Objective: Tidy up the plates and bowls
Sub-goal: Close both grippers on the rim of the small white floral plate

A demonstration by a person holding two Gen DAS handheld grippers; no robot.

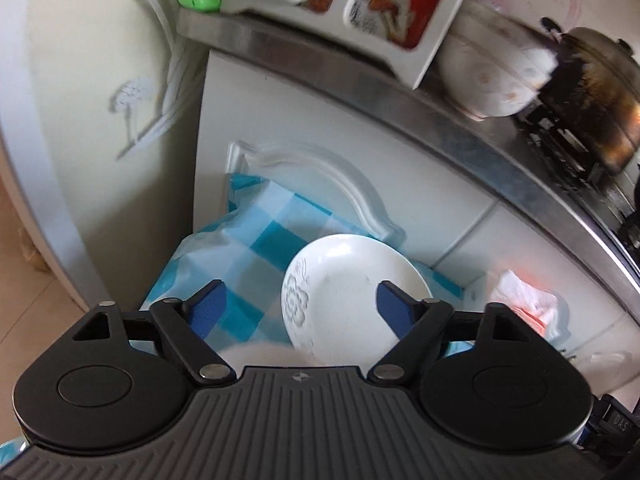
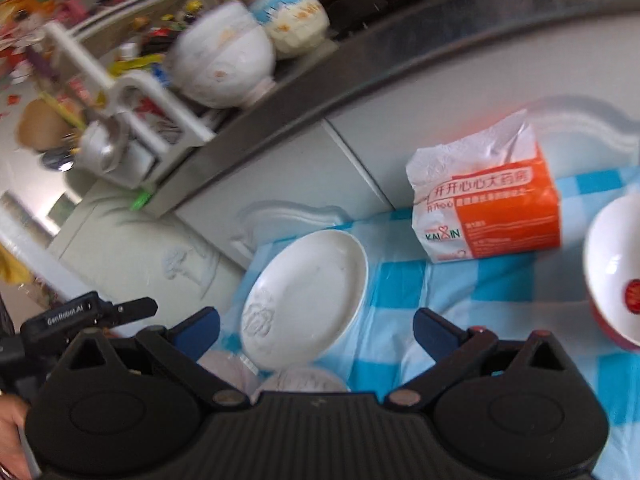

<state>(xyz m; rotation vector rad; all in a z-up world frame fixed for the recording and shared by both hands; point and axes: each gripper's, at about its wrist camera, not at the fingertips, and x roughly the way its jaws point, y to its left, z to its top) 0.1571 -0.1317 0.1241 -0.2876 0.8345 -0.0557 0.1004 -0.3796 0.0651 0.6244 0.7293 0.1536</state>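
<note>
A glossy white oval plate (image 2: 306, 296) with a faint embossed flower near its rim lies on the blue-and-white checked plastic cloth (image 2: 472, 300) that covers the low worktop, close to the far left corner; the same plate (image 1: 352, 292) shows in the left view. To its right stands a crinkled orange-and-white paper pack (image 2: 486, 204); further right, at the frame's edge, sits a round bowl (image 2: 614, 276), white inside with a red mark. On the steel counter (image 1: 400, 92) beyond rest rounded white bowls (image 2: 222, 60) beside a white plastic rack (image 1: 400, 12), and a blackened metal pot (image 1: 596, 92). The left gripper (image 1: 303, 303) has its blue-padded fingers spread wide above the plate, gripping nothing; the right gripper (image 2: 317, 326) likewise gapes wide and empty, plate between, untouched.
</note>
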